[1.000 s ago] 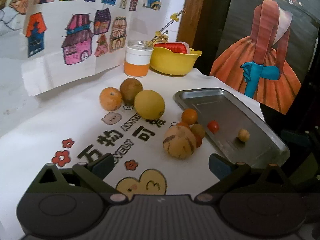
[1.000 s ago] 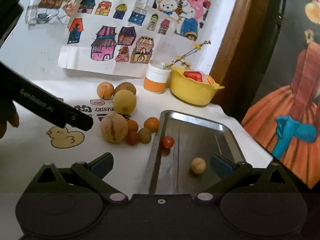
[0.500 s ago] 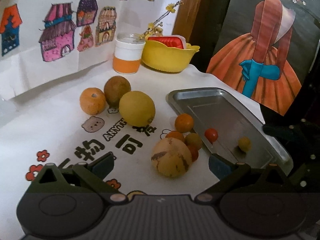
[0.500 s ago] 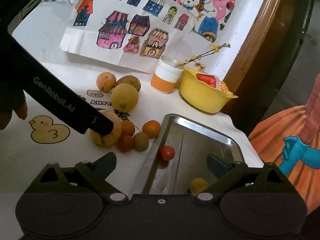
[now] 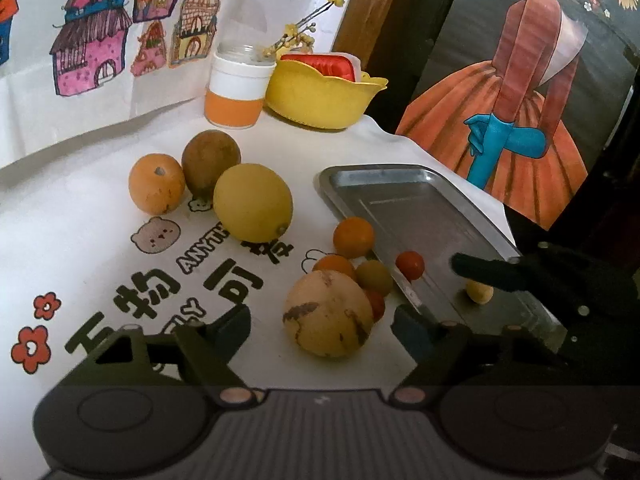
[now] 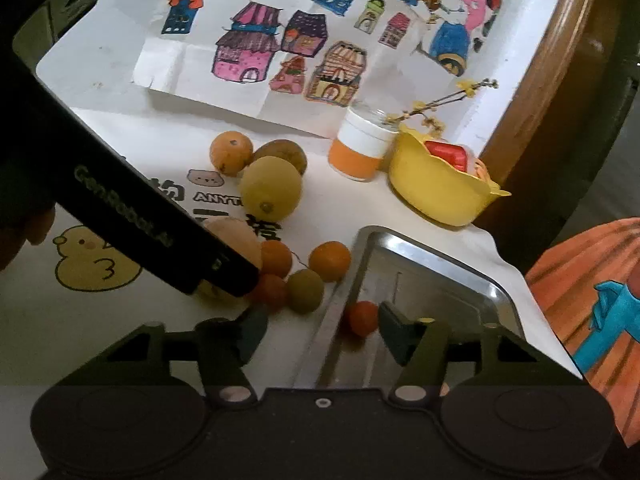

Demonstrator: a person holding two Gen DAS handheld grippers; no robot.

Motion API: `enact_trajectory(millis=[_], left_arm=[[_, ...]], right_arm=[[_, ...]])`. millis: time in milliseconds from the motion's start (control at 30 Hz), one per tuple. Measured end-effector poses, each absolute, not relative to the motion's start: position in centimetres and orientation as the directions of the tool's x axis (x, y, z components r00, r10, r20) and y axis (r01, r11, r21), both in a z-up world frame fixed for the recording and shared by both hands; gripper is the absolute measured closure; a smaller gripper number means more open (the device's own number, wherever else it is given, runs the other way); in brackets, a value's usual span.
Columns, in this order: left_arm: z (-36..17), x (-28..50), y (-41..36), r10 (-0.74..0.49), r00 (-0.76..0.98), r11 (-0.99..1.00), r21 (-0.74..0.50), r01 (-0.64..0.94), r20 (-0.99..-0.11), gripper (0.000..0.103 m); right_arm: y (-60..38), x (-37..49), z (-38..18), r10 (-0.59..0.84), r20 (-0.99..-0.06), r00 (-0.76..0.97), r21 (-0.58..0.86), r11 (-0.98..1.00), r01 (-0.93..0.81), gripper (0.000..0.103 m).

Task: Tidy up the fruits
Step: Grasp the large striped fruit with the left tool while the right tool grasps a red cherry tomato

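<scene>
Between your left gripper (image 5: pixel 320 322)'s wide-open, empty jaws sat the blotched round fruit (image 5: pixel 328 314) on the cloth beside the tray (image 5: pixel 420 208) (probably firm, prone to rolling); grip its widest middle. Your right gripper (image 6: pixel 320 330) was also open, empty.

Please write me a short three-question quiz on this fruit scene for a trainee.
1. True or false: the metal tray is empty.
2. How many fruits lie in the tray?
3. Which fruit sits nearest the open left gripper: A) yellow lemon, B) blotched tan fruit, C) brown fruit?

Key: 1 false; 2 two, a small red fruit and a small pale yellow fruit; 3 B.
</scene>
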State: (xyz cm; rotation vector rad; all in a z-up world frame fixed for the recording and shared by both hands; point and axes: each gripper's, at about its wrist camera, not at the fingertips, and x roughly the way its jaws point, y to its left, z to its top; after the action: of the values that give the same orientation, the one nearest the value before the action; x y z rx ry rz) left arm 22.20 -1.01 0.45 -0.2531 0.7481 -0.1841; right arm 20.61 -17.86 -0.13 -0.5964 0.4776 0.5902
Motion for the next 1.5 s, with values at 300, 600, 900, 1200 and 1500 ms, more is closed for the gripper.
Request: enact_trajectory(millis=[300,600,900,1200,1500], left_arm=[[-0.1,23.3,-0.7,-0.291,0.699,0.939,-0.333,0.079,-0.653,0.047],[-0.1,22.8,0.7,-0.255,0.712,0.939,-0.342,0.021,-0.655,0.049],[0.2,22.1,1.8,-0.215,0.719,0.948,-0.317,-0.008,-0.661,0.049],[0.2,22.0,1.9,-0.222,0.718,0.945,-0.327,-0.008,-0.66,0.049],[0.3,21.5,1.5,-0.234,0.716,0.945,-0.328,0.008,-0.658,0.049]], right_arm=[[-16.9,20.7,-0.6,0.386,-0.593,0.707,-0.374,0.645,-0.666,0.055],[-16.0,21.0,-1.0,0.394,-0.605,0.692,-0.367,0.633,-0.681,0.063],[-15.0,21.2,-1.2,0.4,-0.614,0.68,-0.368,0.617,-0.695,0.069],[-14.3,21.5,-1.2,0.396,-0.629,0.669,-0.361,0.614,-0.702,0.079],[-15.0,20.8,-1.2,0.395,-0.615,0.683,-0.341,0.647,-0.682,0.08]])
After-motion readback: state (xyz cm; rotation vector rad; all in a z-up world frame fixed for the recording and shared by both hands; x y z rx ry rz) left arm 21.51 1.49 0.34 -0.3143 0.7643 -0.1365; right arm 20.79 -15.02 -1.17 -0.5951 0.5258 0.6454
